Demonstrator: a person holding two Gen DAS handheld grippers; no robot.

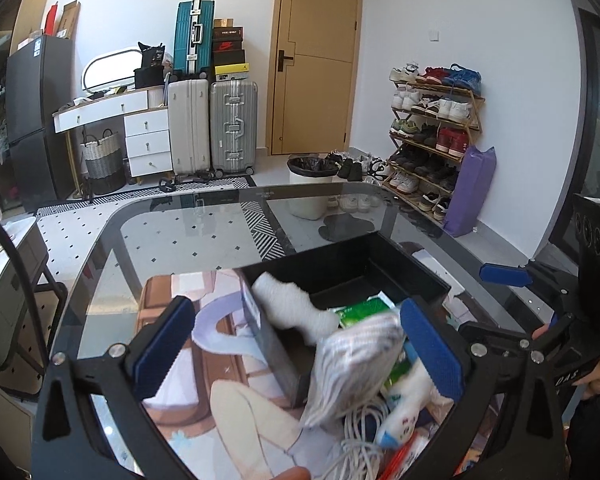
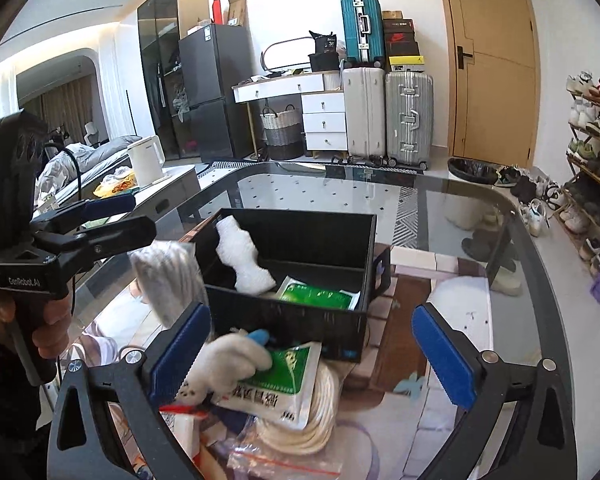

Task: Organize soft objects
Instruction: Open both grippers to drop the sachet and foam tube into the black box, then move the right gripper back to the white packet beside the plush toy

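Right wrist: sock [image 2: 236, 362] blocks pouch [image 2: 276, 384], bin [image 2: 300, 312] behind

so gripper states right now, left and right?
Left gripper: open, jaws wide; a blurred grey striped sock sits between them, no pinch visible.
Right gripper: open, holding nothing, over the pile by the black bin.

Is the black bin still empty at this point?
No: the black bin already holds a white sock and a green packet.
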